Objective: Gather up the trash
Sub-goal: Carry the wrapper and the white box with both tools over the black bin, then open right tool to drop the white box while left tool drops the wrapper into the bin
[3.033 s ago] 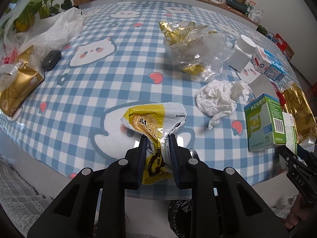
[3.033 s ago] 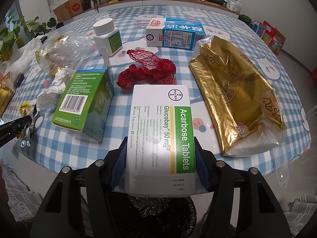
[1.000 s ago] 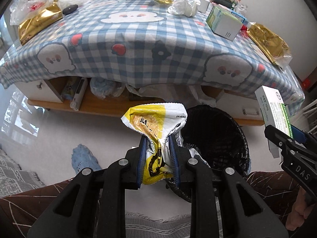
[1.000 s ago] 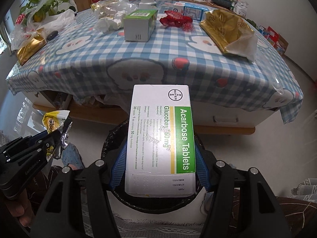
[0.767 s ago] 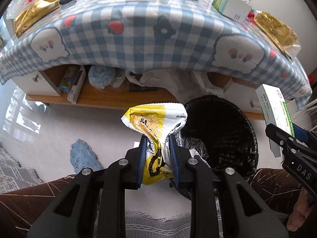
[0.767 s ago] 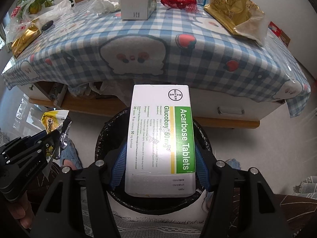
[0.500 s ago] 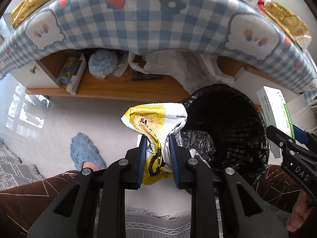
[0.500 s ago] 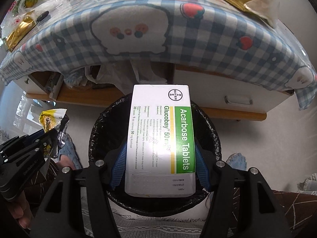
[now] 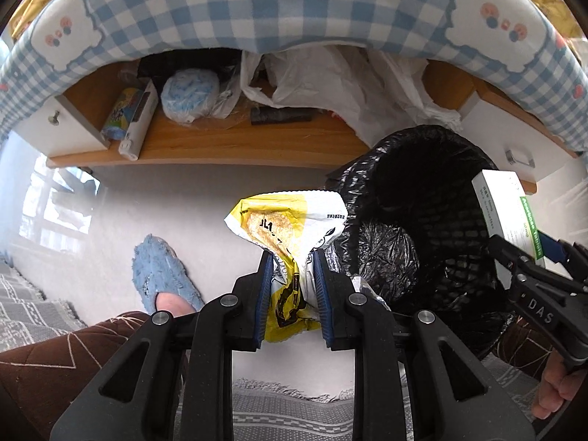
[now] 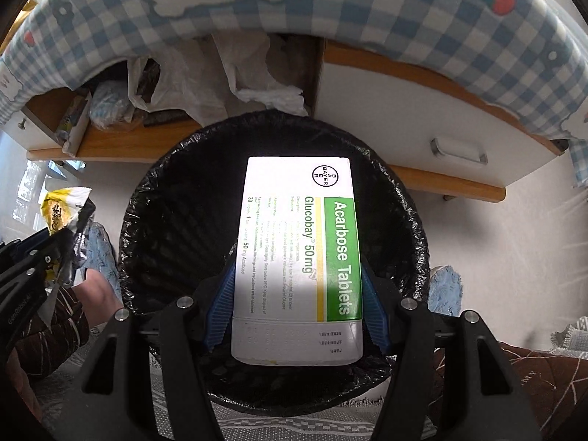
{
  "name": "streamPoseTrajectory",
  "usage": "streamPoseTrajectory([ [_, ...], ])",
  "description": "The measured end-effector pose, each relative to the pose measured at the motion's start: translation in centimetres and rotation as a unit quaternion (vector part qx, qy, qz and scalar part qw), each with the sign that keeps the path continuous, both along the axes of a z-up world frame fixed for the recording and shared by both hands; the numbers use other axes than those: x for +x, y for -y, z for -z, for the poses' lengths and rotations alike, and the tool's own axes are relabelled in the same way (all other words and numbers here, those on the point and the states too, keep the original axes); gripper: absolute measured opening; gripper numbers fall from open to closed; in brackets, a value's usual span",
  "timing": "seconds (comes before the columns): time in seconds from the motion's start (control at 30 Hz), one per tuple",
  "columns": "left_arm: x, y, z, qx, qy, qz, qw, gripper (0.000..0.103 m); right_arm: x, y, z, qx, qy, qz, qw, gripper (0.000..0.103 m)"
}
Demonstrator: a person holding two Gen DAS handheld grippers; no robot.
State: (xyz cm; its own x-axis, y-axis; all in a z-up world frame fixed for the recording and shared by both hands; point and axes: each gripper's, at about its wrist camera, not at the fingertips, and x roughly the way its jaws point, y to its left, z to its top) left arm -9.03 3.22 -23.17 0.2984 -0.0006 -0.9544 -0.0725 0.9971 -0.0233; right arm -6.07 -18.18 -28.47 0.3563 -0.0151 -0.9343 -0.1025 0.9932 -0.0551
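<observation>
1. The right gripper [image 10: 294,294], clamping the white-and-green cardboard tablet box [image 10: 299,257], hangs over the black-lined round bin [image 10: 154,220]: release there.
2. The left gripper [image 9: 292,290], pinching the crumpled yellow-and-white snack wrapper [image 9: 286,228], sits beside the rim; shift it over the opening first.

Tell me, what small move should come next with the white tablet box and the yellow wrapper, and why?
Probably let the right tool open: its tablet box hangs squarely over the black-lined bin, so it should drop inside. The left tool pinches the yellow wrapper beside the bin's rim, over bare floor, so it should shift across first.
</observation>
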Motion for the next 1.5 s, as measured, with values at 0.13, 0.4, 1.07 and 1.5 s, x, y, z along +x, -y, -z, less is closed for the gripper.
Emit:
streamPoseTrajectory([
  [0.13, 0.0, -0.1, -0.4, -0.003, 0.011, -0.002, 0.9999, 0.022, 0.0, -0.3, 0.3, 0.002, -0.002, -0.007, 1.000, 0.058],
  [0.4, 0.0, 0.4, -0.7, -0.004, 0.014, -0.001, 0.9999, 0.022, -0.6, -0.1, -0.9, -0.005, 0.012, -0.007, 1.000, 0.076],
  [1.07, 1.5, 6.6, -6.1, -0.016, 0.037, 0.039, 0.9984, 0.022, -2.0, 9.2, -7.7, -0.006, 0.062, 0.045, 0.997, 0.095],
  [1.5, 2.9, 11.4, -3.2, 0.000, 0.002, 0.077, 0.9971, 0.022, -1.8, 14.2, -6.6, 0.012, 0.042, 0.095, 0.995, 0.095],
])
